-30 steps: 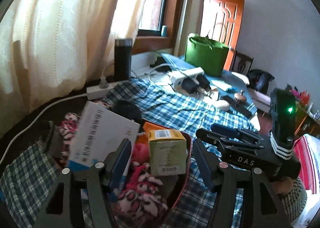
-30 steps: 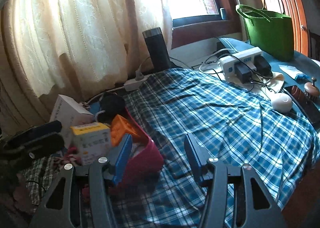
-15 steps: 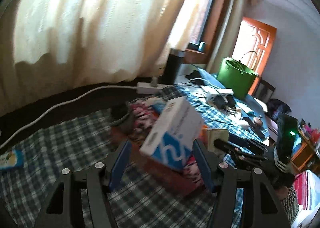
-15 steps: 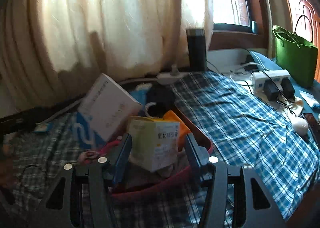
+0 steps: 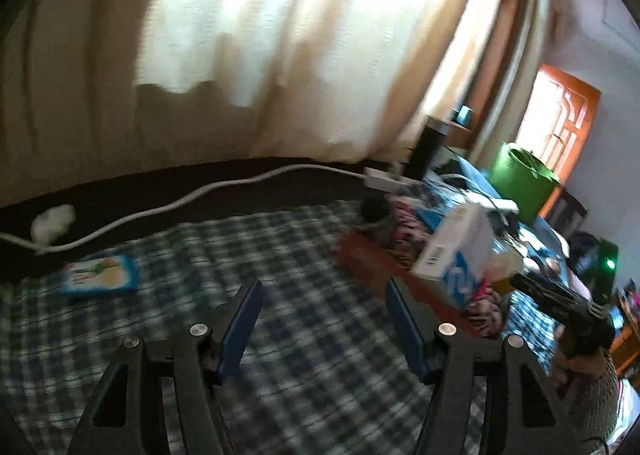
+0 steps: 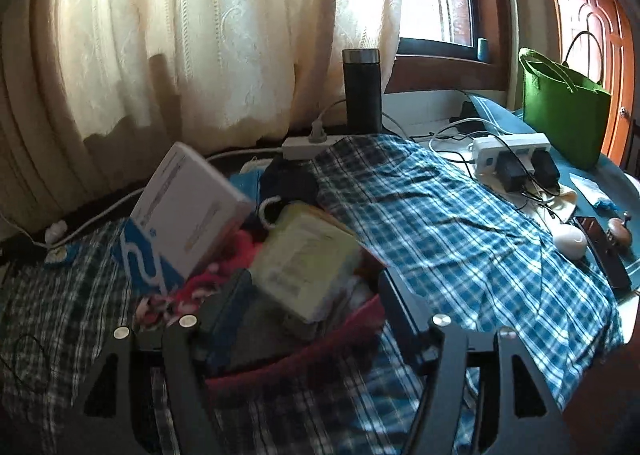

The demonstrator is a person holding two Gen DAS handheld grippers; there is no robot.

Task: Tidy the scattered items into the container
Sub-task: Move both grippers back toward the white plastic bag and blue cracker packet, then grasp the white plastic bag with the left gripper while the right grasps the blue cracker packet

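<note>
Our left hand-held gripper [image 5: 322,319] spread over blurred checked cloth [image 5: 304,339], our right hand-held gripper [image 6: 316,297] just opening, empty, above the half-hidden red fabric container [image 6: 320,347], pale yellow-green carton [image 6: 308,267] smeared.

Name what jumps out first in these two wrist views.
The overfilled red container in the middle of the checked cloth: a white and blue box leans out of its left side, beside a pale yellow box lying tilted. Behind, a black tumbler stands upright at the cream curtain. Off to the left, a small blue packet lies alone on the cloth.
</note>
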